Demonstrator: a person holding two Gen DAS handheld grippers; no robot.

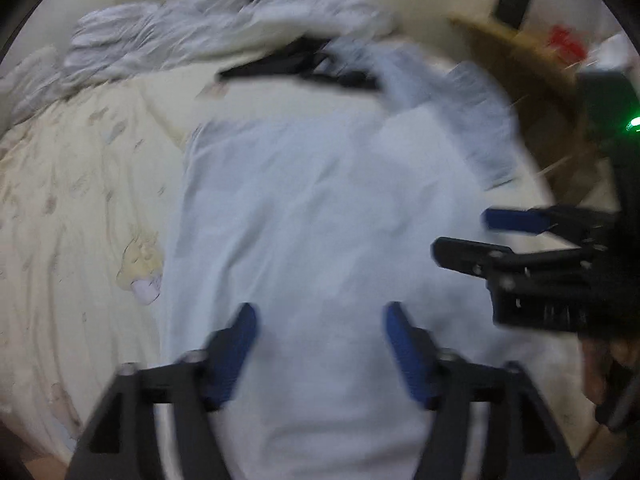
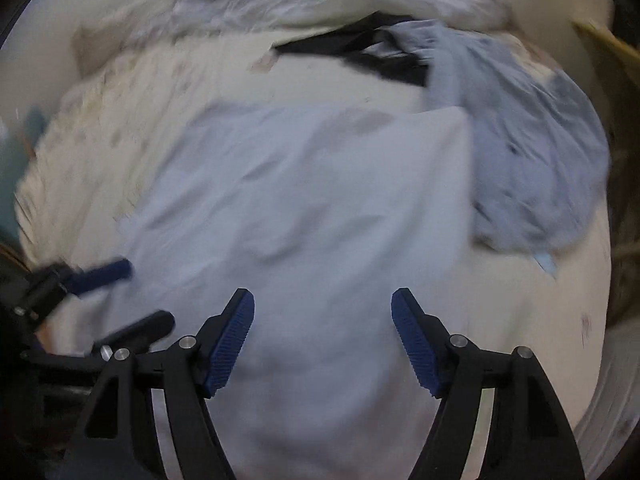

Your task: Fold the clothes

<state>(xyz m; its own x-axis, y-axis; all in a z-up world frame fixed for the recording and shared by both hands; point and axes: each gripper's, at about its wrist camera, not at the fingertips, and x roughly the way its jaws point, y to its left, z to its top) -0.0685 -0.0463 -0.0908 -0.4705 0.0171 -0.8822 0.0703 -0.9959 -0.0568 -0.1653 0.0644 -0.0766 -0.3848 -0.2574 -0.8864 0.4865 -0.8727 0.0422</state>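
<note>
Two grippers, three garments. One white garment [image 2: 304,200] lies spread flat on the cream bedsheet [image 1: 80,184]. The left gripper [image 1: 320,344] and the right gripper [image 2: 322,336] both hover over its near end, jaws spread wide, empty. One grey garment [image 2: 532,152] lies crumpled at its right edge; one black garment [image 2: 360,50] lies beyond its far edge. Bare sheet lies left of it.

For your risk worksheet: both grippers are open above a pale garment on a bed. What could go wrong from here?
1. The white garment lies on a cream bedsheet; closing jaws might pinch the sheet too.
2. The grey garment appears to meet its far right edge and could drag along.
3. The left gripper and right gripper sit close together and could collide.
</note>
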